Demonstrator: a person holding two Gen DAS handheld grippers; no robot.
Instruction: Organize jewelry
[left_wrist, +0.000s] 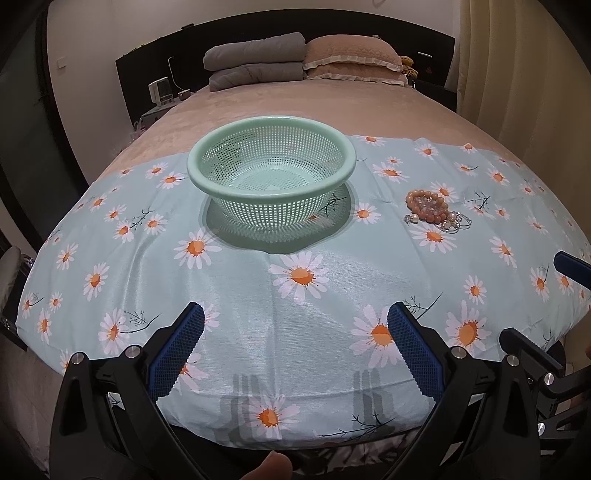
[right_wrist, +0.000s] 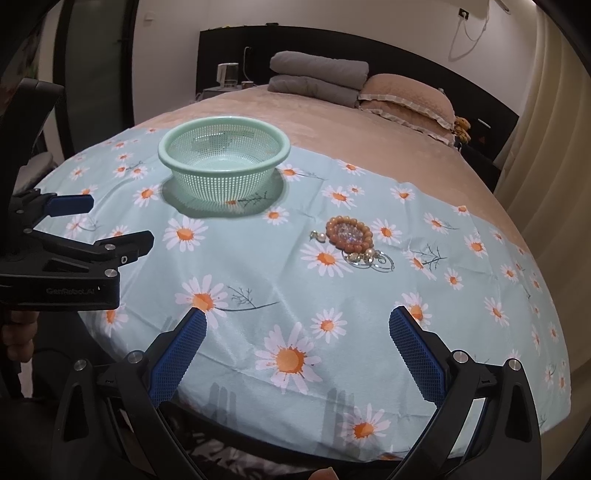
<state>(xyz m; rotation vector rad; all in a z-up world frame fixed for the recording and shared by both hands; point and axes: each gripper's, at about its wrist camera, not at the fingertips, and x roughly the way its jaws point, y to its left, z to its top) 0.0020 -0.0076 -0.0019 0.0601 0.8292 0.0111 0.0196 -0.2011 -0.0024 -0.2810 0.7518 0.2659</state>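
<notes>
Both grippers, left (left_wrist: 295, 325) and right (right_wrist: 297, 326), hovered with jaws spread, gripping nothing, above daisy-print cloth (left_wrist: 332, 295); jewelry pile (right_wrist: 356, 240) (beaded bracelets, rings) lay right of green basket (left_wrist: 271, 162).

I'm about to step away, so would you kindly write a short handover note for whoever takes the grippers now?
Left gripper: open, empty, hovering over the near edge of the daisy-print cloth.
Right gripper: open, empty, also over the near edge.
Green mesh basket: upright on the cloth; it looks empty.
Jewelry pile: an orange bead bracelet around a clear bead one, with pearl and silver pieces against it, lying on the cloth to the right of the basket.
Done: nothing yet.
Left: presumably move every piece into the basket; the right gripper is nearer.
</notes>
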